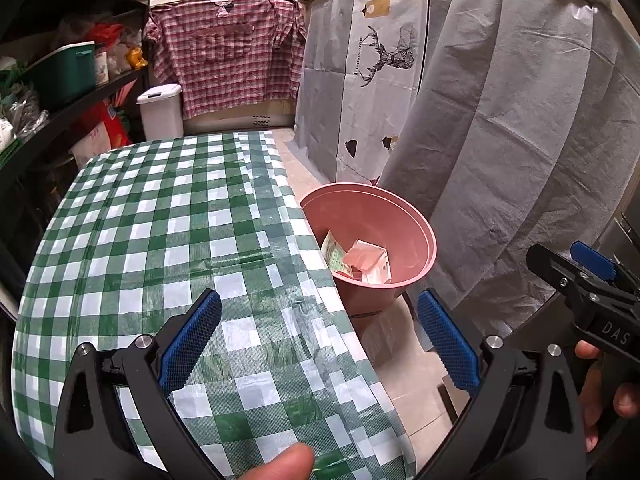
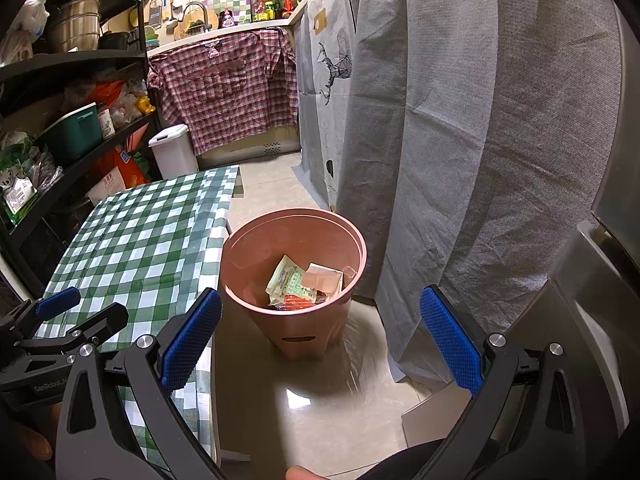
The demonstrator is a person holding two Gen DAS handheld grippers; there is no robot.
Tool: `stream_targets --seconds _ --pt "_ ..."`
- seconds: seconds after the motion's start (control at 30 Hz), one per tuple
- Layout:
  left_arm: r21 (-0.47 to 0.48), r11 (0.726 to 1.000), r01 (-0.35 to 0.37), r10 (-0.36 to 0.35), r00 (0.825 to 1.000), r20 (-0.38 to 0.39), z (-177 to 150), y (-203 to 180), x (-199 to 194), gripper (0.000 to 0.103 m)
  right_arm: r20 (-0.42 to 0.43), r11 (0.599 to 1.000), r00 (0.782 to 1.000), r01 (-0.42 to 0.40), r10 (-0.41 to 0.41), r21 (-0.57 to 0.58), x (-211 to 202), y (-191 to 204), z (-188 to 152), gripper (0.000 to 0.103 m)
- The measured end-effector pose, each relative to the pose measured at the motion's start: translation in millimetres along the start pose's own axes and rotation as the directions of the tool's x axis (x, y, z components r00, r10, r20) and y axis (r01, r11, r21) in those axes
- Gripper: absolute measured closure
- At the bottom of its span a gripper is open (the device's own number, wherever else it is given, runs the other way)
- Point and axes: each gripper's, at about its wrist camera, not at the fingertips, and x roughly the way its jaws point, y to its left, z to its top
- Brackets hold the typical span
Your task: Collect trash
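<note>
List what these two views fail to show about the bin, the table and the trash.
- Pink bin bottom, right wrist view: the wrappers on top hide anything beneath them.
- Bin's near inner wall, left wrist view: blocked by its own rim and the checked table.
- Table's near end, both views: covered by the open left tool and right tool.
- Wrapper print: too small to read.

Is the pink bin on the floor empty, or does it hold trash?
It holds trash: the pink bin has crumpled wrappers lying at its bottom, well below the rim.
</note>
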Motion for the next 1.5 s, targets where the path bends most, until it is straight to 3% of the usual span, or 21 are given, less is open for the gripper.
stream_targets --seconds 1.5 --pt "0.008 1.0 -0.004 0.003 1.0 0.03 2.5 -6.1 -0.2 0.008 0.0 1.0 1.0 0.001 -0.001 -0.002 -0.4 0.8 -0.1 0.005"
